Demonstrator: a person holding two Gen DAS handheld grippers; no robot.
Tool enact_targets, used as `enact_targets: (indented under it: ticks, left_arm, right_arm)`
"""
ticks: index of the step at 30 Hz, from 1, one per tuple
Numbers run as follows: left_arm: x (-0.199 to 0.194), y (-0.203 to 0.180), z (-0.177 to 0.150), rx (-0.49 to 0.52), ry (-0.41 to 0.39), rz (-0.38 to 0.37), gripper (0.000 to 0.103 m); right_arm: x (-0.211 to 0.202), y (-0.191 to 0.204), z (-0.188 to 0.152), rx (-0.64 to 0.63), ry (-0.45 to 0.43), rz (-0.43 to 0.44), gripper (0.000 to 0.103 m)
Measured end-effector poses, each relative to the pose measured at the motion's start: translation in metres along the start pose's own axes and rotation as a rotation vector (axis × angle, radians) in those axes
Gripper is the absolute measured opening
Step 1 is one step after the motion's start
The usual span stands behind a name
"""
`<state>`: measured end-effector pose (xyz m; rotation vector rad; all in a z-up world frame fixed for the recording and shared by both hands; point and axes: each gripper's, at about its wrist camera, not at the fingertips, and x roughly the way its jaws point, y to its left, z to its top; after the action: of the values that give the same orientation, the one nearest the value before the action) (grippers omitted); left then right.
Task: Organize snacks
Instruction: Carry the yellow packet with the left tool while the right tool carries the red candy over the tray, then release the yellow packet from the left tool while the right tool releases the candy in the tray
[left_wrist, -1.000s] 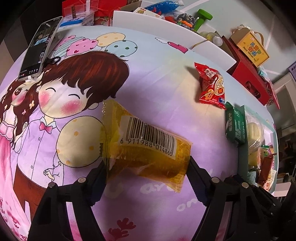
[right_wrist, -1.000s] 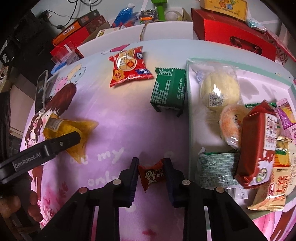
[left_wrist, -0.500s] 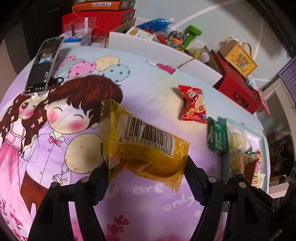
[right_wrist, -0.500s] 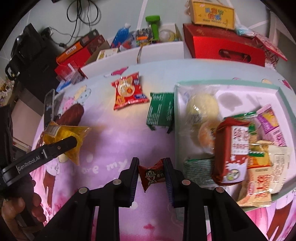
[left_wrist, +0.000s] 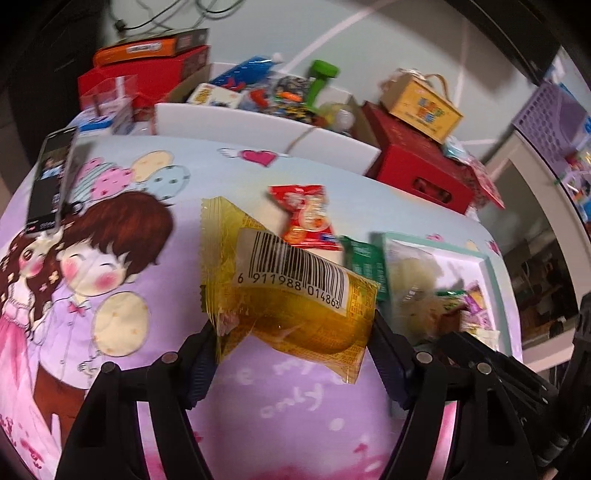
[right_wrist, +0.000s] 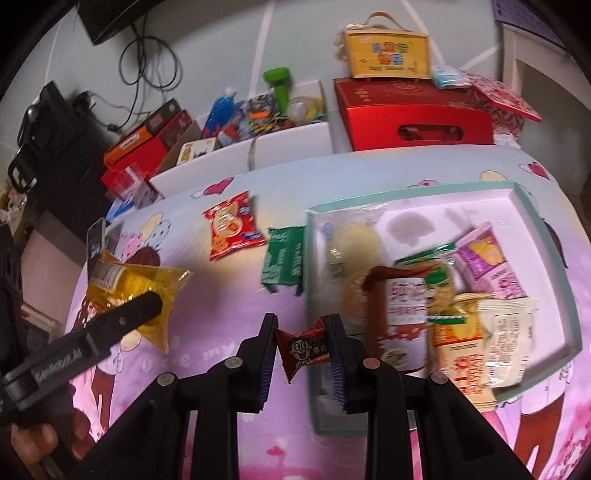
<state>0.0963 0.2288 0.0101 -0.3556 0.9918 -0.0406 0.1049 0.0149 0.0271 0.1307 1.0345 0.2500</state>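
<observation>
Between my left fingers (left_wrist: 291, 332) hangs a yellow snack packet (left_wrist: 295, 295), clamped from both sides and lifted clear of the table (left_wrist: 295, 406); its white label carries a barcode with the number 6 911988 014863. My right fingers (right_wrist: 303, 350) are pinched on a small red candy (right_wrist: 304, 349), whose wrapper shows a cartoon face and a few characters too small for me to read. It is held just above the near left corner of the teal-rimmed tray (right_wrist: 532, 221).

That tray holds a pale round bun in clear wrap (right_wrist: 351, 243), a tall dark-red pack with a white label (right_wrist: 399, 314), an orange packet (right_wrist: 458, 354), a white packet (right_wrist: 513, 332), a purple one (right_wrist: 487, 262) and a green-edged one (right_wrist: 432, 273); their print is blurred.

Just left of the tray lies a green packet (right_wrist: 284, 258), and beyond it a red packet (right_wrist: 232, 225) with a cartoon figure. The side of my left tool reads "GenRobot.AI". The cartoon tablecloth shows the words "my" and "only". Behind the table stand a red box (right_wrist: 413, 114) with a yellow gift carton (right_wrist: 388, 51) on top, and a white bin (right_wrist: 258, 122) of mixed small items.
</observation>
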Motion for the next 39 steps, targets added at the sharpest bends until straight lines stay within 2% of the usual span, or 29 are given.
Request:
enact_targets:
  ticks: [9,15,23,32,39]
  left_arm:
    - [0.005,-0.047,-0.004,0.095,0.015,-0.059,0.075]
    - [0.01,-0.067,-0.009,0.142,0.029,-0.071,0.075]
    - [0.015,-0.096,0.0,0.21,0.024,-0.113,0.075]
    - [0.053,-0.149,0.025,0.265,0.075,-0.162,0.075]
    - [0.084,-0.175,0.037,0.264,0.127,-0.187,0.075]
  right_arm:
    - [-0.017,-0.048,0.006,0.118,-0.045,-0.047,0.029]
    - [-0.027,-0.077,0.009,0.19,-0.071,-0.074,0.029]
    - [-0.027,-0.111,0.019,0.251,-0.091,-0.118,0.029]
    - [-0.016,-0.137,0.02,0.299,-0.092,-0.14,0.029]
    - [-0.009,-0.144,0.018,0.312,-0.072,-0.155,0.029]
